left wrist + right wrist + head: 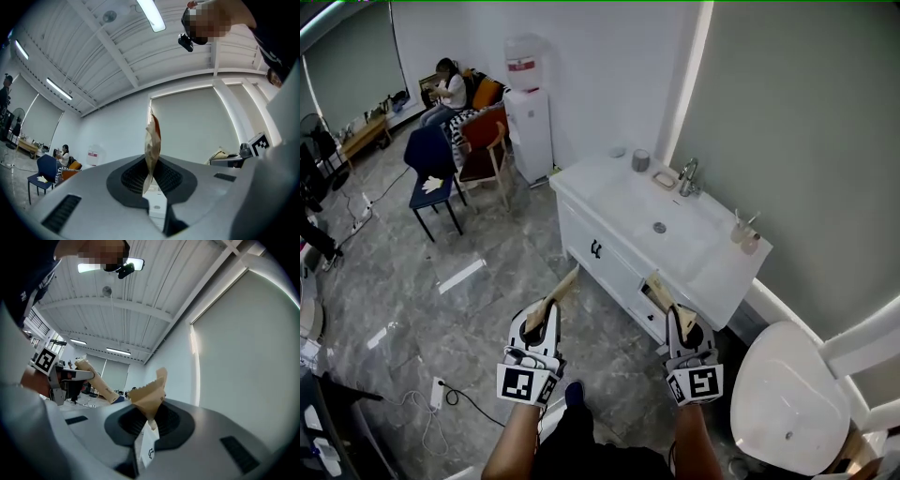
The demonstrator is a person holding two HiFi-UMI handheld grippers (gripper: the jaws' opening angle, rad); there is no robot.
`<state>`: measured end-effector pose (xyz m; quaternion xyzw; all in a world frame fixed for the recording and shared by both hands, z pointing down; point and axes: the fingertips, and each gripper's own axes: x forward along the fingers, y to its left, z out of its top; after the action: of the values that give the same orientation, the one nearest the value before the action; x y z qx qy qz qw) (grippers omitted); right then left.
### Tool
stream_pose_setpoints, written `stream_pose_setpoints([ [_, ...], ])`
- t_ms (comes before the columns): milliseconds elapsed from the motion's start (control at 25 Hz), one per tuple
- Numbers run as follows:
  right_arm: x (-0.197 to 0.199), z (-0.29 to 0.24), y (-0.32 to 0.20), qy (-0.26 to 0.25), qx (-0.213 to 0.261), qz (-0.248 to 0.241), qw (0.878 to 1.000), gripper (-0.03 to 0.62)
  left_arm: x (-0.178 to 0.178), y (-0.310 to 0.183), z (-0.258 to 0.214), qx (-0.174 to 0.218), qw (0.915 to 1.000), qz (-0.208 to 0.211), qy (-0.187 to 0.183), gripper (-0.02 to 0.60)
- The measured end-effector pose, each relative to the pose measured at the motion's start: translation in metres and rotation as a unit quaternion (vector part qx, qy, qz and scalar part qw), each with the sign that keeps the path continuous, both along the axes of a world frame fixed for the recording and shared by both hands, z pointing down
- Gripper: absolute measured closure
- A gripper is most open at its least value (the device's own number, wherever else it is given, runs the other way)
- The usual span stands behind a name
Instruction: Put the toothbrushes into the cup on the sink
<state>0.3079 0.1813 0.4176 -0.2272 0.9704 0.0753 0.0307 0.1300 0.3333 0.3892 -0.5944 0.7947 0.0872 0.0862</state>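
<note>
1. Head view is showing the left gripper [570,278] and the right gripper [654,284] hanging side by side in the lower centre of the frame. Each one is pressing its jaws together on nothing.
2. The white sink [623,206] is sitting in the centre right of that frame, well apart from both grippers. A grey cup [640,160] is standing at its upper edge, near the faucet [688,176].
3. Thin stems that are probably the toothbrushes [746,223] are standing in small holders at the right end of the countertop. They are too small to confirm.
4. Handling judgement: a toothbrush is likely behaving as a light, stiff, smooth-handled item that is prone to pivoting between the pads. Gripping at mid-handle, away from the bristles, is looking safest.
5. The left gripper view is pointing upward at ceiling and wall. It is confirming the left gripper [152,129] closed and empty, but is showing no cup or toothbrushes.
6. The right gripper view is doing the same for the right gripper [157,385], with only a sliver of white cabinet showing below the jaws.
</note>
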Motion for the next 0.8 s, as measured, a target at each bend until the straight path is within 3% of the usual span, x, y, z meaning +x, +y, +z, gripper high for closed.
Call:
stream_pose_setpoints([
  [360,-0.101,-0.018,-0.094,-0.016,0.007,0.042,0.999,0.545,-0.127,-0.092,-0.018,0.004,0.9987,0.045,-0.021,0.532],
  [800,-0.143,-0.027,-0.152,-0.018,0.002,0.075,0.997,0.545,-0.177,-0.169,-0.028,0.005,0.9953,0.093,-0.027,0.532],
])
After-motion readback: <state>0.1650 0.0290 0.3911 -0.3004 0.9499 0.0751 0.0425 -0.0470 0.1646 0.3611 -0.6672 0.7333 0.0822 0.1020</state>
